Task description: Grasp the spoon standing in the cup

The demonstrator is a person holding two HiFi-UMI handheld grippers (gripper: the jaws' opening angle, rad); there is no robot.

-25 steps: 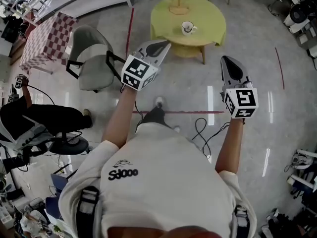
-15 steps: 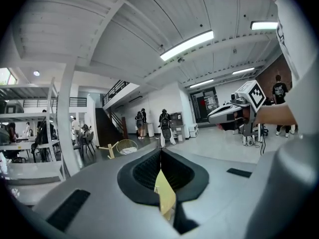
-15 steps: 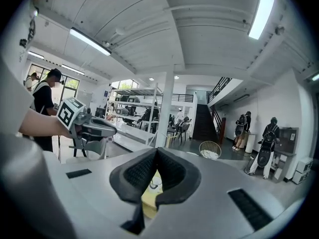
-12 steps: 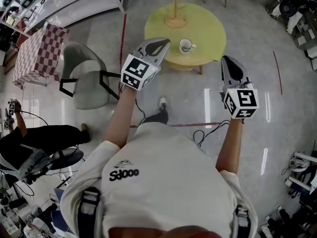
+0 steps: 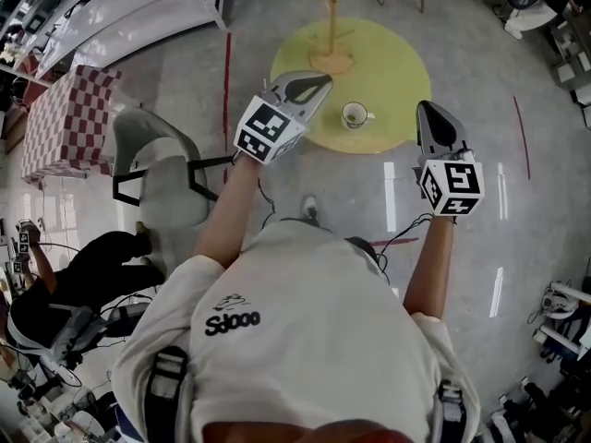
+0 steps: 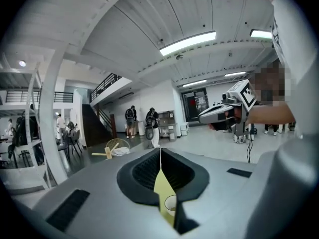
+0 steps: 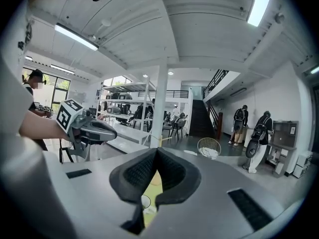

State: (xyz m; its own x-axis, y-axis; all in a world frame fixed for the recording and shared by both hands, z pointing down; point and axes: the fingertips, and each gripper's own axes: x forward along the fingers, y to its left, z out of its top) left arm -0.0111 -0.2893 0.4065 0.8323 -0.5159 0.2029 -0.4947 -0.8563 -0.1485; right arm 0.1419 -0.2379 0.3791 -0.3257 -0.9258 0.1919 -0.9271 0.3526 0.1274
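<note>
A white cup (image 5: 355, 115) stands on the round yellow table (image 5: 392, 67); the spoon in it is too small to make out. My left gripper (image 5: 323, 80) hangs shut and empty over the table's near left edge, left of the cup. Off the table's right edge, my right gripper (image 5: 428, 108) is held in the air, shut, with nothing in it. In the left gripper view the pads (image 6: 160, 152) meet and the cup (image 6: 170, 203) shows below them. The right gripper view also has the cup (image 7: 145, 201) low between its closed pads (image 7: 157, 151).
A wooden peg stand (image 5: 331, 37) rises at the table's far side. To the left are a grey chair (image 5: 157, 169), a red-checked table (image 5: 69, 118) and a seated person (image 5: 83, 275). A red floor line (image 5: 226, 72) runs past the table. Cables lie near my feet.
The table and cup have slid lower and nearer in the head view as I walk toward them. The left gripper now overlaps the table's edge. Both grippers stay shut.
</note>
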